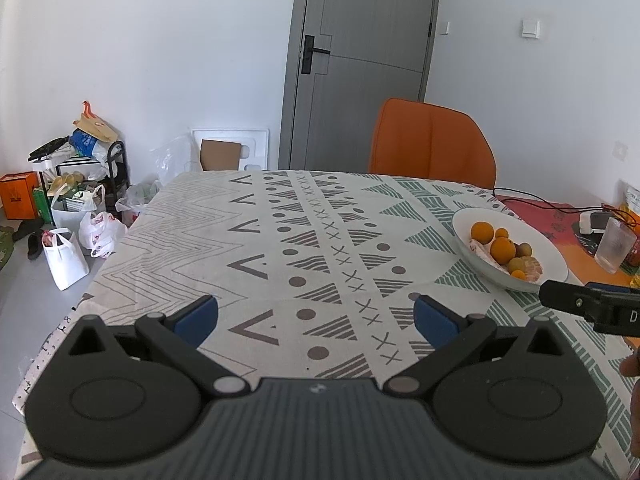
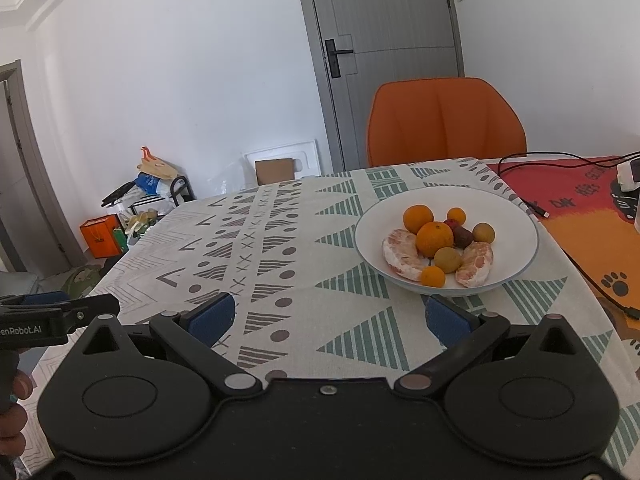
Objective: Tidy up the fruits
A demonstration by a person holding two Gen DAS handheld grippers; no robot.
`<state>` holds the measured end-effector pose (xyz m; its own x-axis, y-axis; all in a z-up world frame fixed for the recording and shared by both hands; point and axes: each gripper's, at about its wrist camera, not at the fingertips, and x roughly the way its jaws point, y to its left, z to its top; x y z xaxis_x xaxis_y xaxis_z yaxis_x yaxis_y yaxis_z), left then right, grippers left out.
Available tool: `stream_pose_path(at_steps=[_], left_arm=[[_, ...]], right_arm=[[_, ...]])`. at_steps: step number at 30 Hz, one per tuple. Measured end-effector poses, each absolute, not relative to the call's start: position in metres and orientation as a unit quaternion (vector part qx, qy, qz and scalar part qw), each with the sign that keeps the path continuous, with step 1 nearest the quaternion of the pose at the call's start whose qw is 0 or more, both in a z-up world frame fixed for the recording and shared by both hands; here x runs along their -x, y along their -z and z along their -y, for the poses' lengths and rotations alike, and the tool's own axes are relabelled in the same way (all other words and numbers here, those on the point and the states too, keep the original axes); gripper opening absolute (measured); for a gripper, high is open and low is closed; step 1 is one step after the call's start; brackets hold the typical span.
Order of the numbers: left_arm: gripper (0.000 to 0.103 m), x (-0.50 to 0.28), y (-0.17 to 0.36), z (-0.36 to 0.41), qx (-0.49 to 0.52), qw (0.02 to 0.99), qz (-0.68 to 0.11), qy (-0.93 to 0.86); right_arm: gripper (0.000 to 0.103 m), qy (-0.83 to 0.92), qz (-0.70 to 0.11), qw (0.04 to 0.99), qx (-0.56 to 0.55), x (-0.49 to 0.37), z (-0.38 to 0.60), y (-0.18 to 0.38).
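1. From the left wrist camera, the left hand-held gripper [image 1: 316,318] hangs over the bench [image 1: 280,240], which is covered by a cloth with grey and green geometric patterns. Its two blue-padded fingers [image 1: 198,318] stand wide apart and hold nothing. The shallow white ceramic bowl [image 1: 552,264] with the fruits sits far to the right on the bench. Just beside it, at the right edge, I see the black tip of the right hand-held gripper [image 1: 560,296]. An orange upholstered chair [image 1: 432,144] stands behind the bench.

2. From the right wrist camera, the right hand-held gripper [image 2: 328,318] is also spread wide and empty. The bowl [image 2: 512,216] lies just ahead of it, a little to the right. Inside are round orange citrus fruits [image 2: 434,238], peeled pink pomelo pieces [image 2: 400,256], small yellow-green fruits [image 2: 447,259] and dark red ones [image 2: 463,237]. The left hand-held gripper [image 2: 92,306] shows at the left edge.
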<state>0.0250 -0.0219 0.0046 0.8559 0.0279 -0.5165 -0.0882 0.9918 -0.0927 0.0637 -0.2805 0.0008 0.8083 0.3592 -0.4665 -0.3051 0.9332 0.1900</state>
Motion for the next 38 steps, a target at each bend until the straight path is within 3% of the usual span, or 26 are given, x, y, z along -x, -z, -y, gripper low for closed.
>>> stream_pose_path(at_steps=[38], left_arm=[[0.103,-0.0262,-0.0013,0.0226,0.057,0.961,-0.268,-0.027]], right_arm=[[0.103,-0.175,-0.260,0.948,-0.051,-0.0650,0.2810,-0.0008]])
